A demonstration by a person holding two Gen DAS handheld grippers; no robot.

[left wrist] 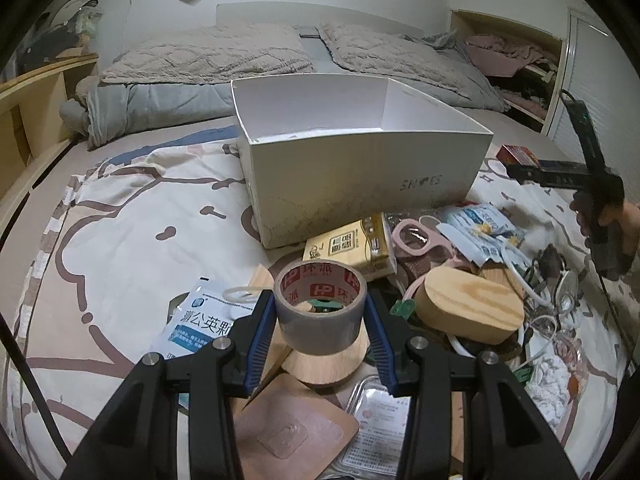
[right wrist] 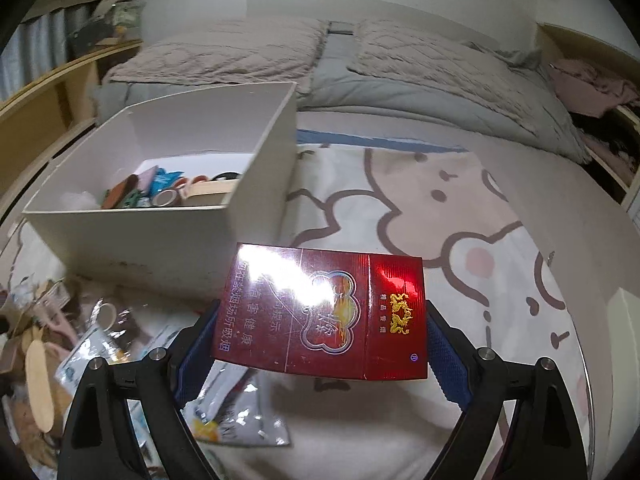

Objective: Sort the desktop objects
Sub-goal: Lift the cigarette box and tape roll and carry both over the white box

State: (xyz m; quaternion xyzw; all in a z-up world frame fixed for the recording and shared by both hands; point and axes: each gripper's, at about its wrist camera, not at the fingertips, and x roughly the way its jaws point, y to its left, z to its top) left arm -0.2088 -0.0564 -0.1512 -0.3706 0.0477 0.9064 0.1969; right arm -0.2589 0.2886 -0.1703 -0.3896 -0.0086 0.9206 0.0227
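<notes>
Bed point(right wrist: 480, 208) w/ cartoon sheet carries white box point(left wrist: 360, 184), clutter pile, maybe packets.

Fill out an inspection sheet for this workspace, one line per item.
Surface: bed sheet with a cartoon print.
Job's things: white box, open, already holding small items; tape roll; red pack.
Clutter: wooden oval, pink scissors, sachets, yellow packet, all heaped beside the box.
Grippers: left gripper shut on the tape roll; right gripper shut on the red pack.
Cables: white cord in the heap.
Surroundings: pillows, shelves.
</notes>
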